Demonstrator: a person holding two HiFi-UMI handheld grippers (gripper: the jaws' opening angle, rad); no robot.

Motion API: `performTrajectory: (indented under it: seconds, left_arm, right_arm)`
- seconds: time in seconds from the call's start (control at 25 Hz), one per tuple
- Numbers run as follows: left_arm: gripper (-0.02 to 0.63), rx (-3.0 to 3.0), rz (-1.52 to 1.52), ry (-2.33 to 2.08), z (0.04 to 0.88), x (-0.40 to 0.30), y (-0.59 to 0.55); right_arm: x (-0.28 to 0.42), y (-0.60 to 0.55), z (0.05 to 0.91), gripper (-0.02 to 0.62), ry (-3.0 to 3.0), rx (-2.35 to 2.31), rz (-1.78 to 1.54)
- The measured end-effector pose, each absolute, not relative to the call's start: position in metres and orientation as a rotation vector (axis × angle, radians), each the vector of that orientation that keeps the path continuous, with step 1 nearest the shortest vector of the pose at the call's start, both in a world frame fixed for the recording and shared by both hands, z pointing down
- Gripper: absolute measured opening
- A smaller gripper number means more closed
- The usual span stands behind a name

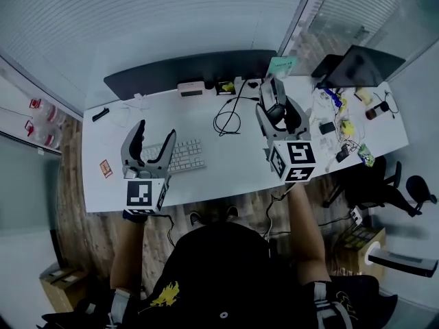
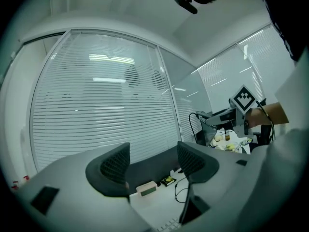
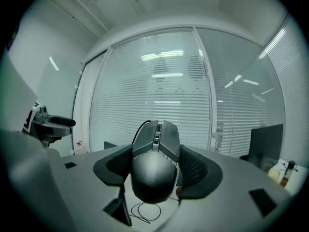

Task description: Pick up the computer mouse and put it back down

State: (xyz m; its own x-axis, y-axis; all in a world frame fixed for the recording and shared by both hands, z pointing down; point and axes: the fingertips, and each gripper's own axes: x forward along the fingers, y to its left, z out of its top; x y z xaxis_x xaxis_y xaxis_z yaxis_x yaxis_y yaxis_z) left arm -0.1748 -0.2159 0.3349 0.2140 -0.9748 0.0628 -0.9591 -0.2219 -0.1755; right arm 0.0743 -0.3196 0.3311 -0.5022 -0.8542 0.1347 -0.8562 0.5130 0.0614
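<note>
White desk (image 1: 226, 163) from the head view: keyboard (image 1: 186, 155) at front left, just beside the left gripper (image 1: 155, 130). A loose loop of black cable (image 1: 228, 122) lies mid-desk. A long dark pad (image 1: 185, 70) runs along the back edge, with a small white box (image 1: 191, 88) on the desk in front of it, poss. a clock or display, too small to tell. At the far right sit a dark screen (image 1: 360, 66) and a jumble of small bits (image 1: 343, 125). A slim black item (image 1: 101, 114) and an orange-printed card (image 1: 105, 168) lie at the left end; the card's print is unreadable. Blinds (image 2: 101, 105) fill the glass wall behind.

The left gripper's jaws are apart and grip nothing; only the desk and the white box show thru the gap.

The right gripper (image 1: 278, 112) has the computer mouse (image 3: 154, 166) pinched betw. both pads, up off the desk, over its right half w/ the cable loop below. The mouse is dark grey and angular, w/ a faceted shell, a wheel in a centre groove and a cord arching off its nose. No brand is legible on it.

Black-and-white square markers show on each gripper's cube (image 1: 295, 160).
</note>
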Motion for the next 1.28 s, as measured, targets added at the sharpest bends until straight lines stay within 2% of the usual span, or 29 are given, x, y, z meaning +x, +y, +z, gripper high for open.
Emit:
performTrajectory:
  seconds: [0.48, 0.76, 1.0, 1.28]
  left_arm:
    - [0.314, -2.468, -0.412, 1.982, 0.499, -0.145, -0.228]
    - [0.304, -2.581, -0.52, 2.066, 0.581, -0.139, -0.207]
    - [0.291, -2.616, -0.569, 2.179, 0.629, -0.146, -0.192]
    - [0.287, -2.657, -0.643, 2.187, 0.648, -0.141, -0.168]
  right_arm:
    - [0.089, -0.3, 0.605, 0.304, -2.265, 1.299, 0.409]
    - [0.098, -0.272, 0.728, 0.304, -2.082, 1.239, 0.545]
    - [0.105, -0.254, 0.794, 0.304, -1.941, 1.159, 0.65]
    - [0.106, -0.245, 0.813, 0.311, -1.925, 1.144, 0.643]
